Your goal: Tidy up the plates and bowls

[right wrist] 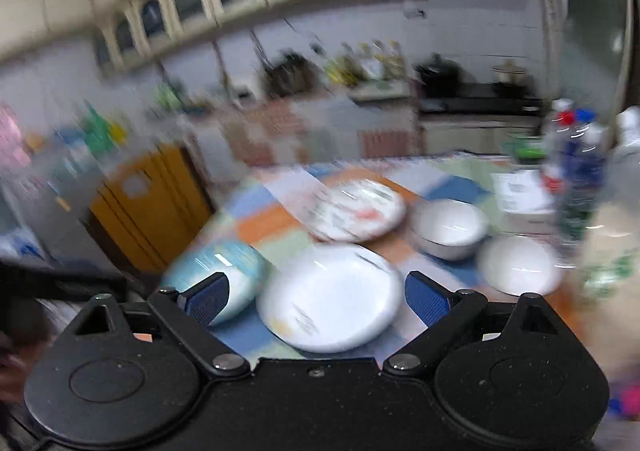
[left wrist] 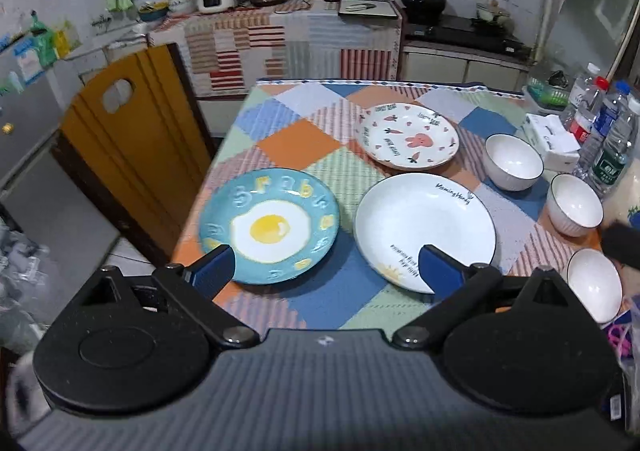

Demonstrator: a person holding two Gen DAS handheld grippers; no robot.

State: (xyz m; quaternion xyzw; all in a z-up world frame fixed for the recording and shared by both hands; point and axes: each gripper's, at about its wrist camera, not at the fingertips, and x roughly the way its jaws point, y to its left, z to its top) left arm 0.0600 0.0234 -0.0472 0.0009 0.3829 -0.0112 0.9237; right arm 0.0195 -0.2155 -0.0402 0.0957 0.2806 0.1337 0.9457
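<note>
Patchwork table [left wrist: 304, 147]: plates, seemingly three bowls [left wrist: 514, 161].

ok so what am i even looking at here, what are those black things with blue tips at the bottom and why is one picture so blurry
Those black shapes are two hand-held grippers, one in each of a person's hands; there is no robot arm. Each carries a wide-angle camera looking forward along its two blue-padded fingers. The sharp picture comes from the left gripper, the smeared one from the right gripper, which looks blurred by motion. Both grippers are open and hold nothing. Below them is a table under a patchwork checked cloth. On it lie a blue plate with a fried-egg picture, a plain white plate with black lettering, a white plate with a pink rabbit pattern and three white bowls, plus clear plastic water bottles at the right edge.
</note>
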